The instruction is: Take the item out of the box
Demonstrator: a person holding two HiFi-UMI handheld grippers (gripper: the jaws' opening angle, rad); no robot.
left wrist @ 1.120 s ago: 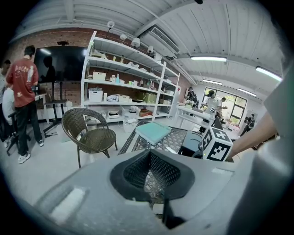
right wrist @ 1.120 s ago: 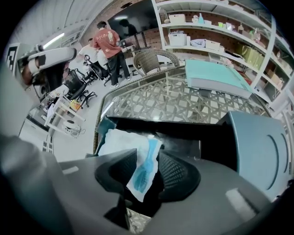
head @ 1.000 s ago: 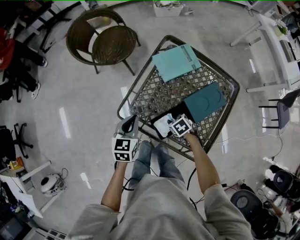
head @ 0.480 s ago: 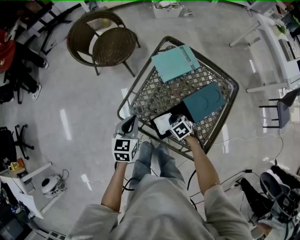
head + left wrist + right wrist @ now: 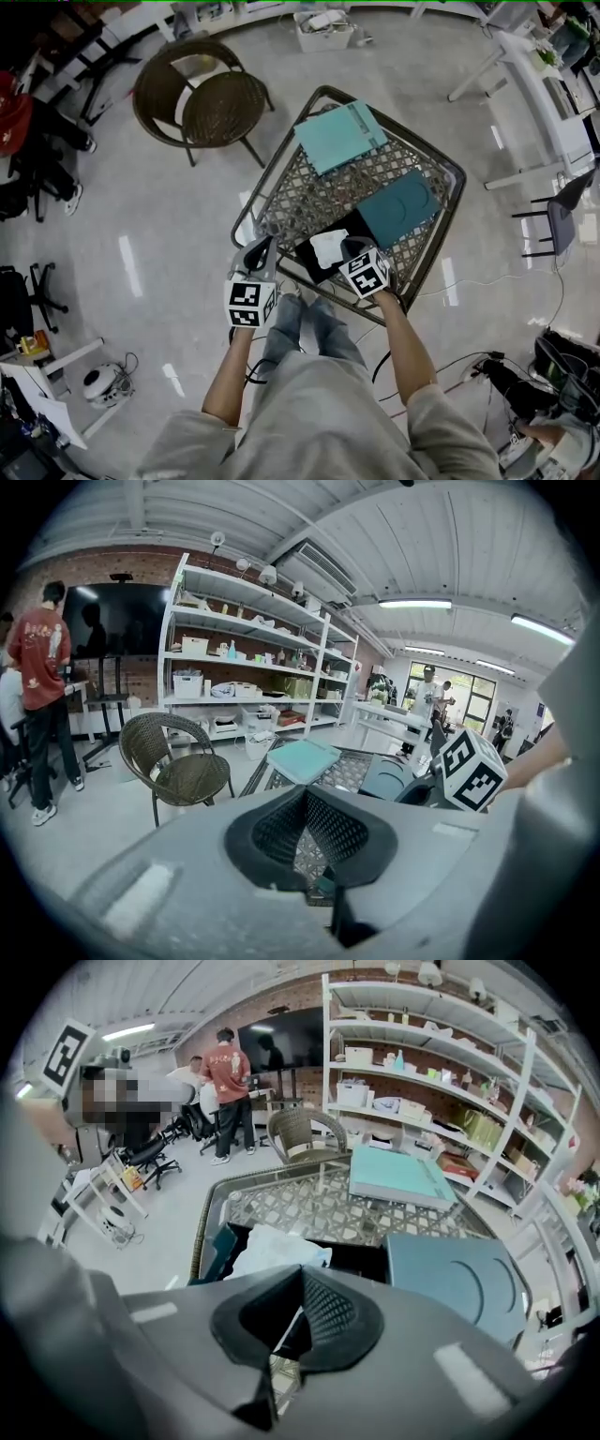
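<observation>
Jaws of the right tool [image 5: 300, 1283] were pressed together over the near end of the box, and a thin pale sliver showed between the pads. It was most likely an edge of the white item [image 5: 274, 1246], so the grip looked like a pinch on its soft wrapping. The left tool [image 5: 307, 808] hung beside it at the near edge of the counter [image 5: 319, 1208], its jaws also closed, with nothing between them and no contact with the box. Most of the white item lay in the open black box [image 5: 361, 1258], its crumpled top just above the rim. The step in hand appeared to be the lift-out itself, at its very start. The next move probably called for a slow, straight rise until the item cleared the walls, because such a thin pinch could slip or drag the light box along. The idle left tool could steady the box if it moved. Just beyond the box lay a dark teal lid [image 5: 469, 1279], and farther across the lattice top sat a pale teal flat box [image 5: 398, 1177]. A wicker chair [image 5: 298, 1133] stood past the counter, with white shelving [image 5: 441, 1082] behind.
</observation>
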